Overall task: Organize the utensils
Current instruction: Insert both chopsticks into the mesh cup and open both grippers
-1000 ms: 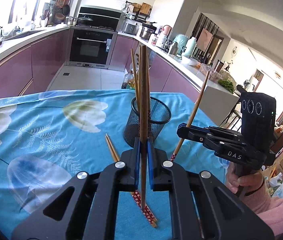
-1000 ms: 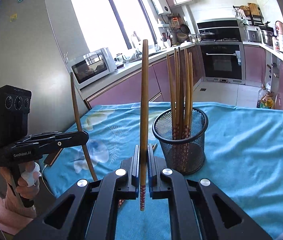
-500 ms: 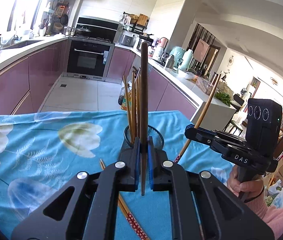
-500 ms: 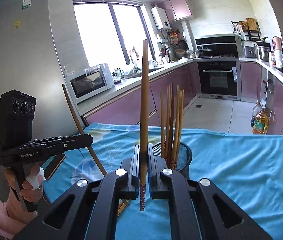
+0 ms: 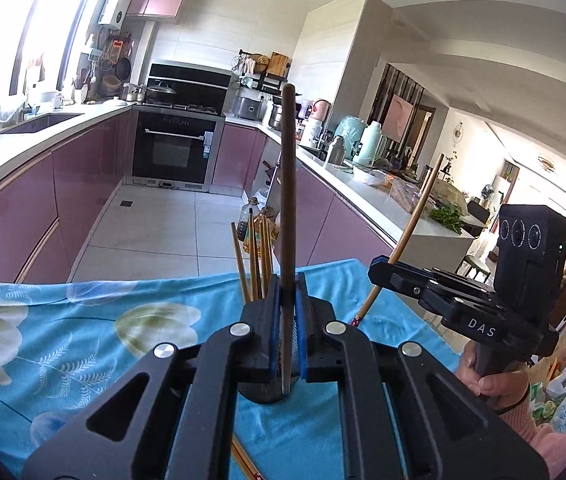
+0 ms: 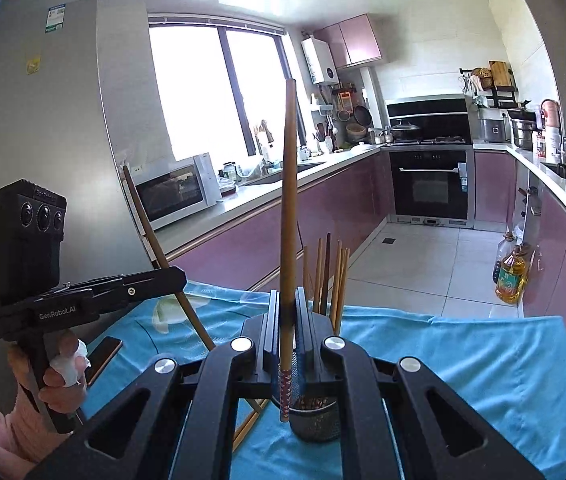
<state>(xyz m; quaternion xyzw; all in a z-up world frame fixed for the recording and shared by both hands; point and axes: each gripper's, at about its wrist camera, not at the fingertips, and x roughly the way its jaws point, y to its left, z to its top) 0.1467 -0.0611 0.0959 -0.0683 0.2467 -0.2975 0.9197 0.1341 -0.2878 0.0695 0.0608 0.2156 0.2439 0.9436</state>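
My left gripper (image 5: 287,304) is shut on a dark wooden chopstick (image 5: 287,200) held upright, just in front of the black mesh holder (image 5: 267,390). Several chopsticks (image 5: 257,256) stand in that holder. My right gripper (image 6: 287,316) is shut on a lighter chopstick (image 6: 287,200) with a red patterned end, also upright, close above the mesh holder (image 6: 317,420). Each gripper shows in the other's view, the right gripper (image 5: 379,272) and the left gripper (image 6: 179,278), both high over the blue tablecloth (image 5: 83,344). Loose chopsticks (image 5: 245,462) lie on the cloth.
A dark phone (image 6: 103,358) lies on the cloth's left edge. The table's far edge (image 5: 163,280) drops to the tiled kitchen floor. Purple cabinets, an oven (image 5: 177,152) and oil bottles (image 6: 511,276) stand beyond.
Both grippers have risen and tilted up with their chopsticks. The holder has slid low in both views, now partly hidden behind the jaws.
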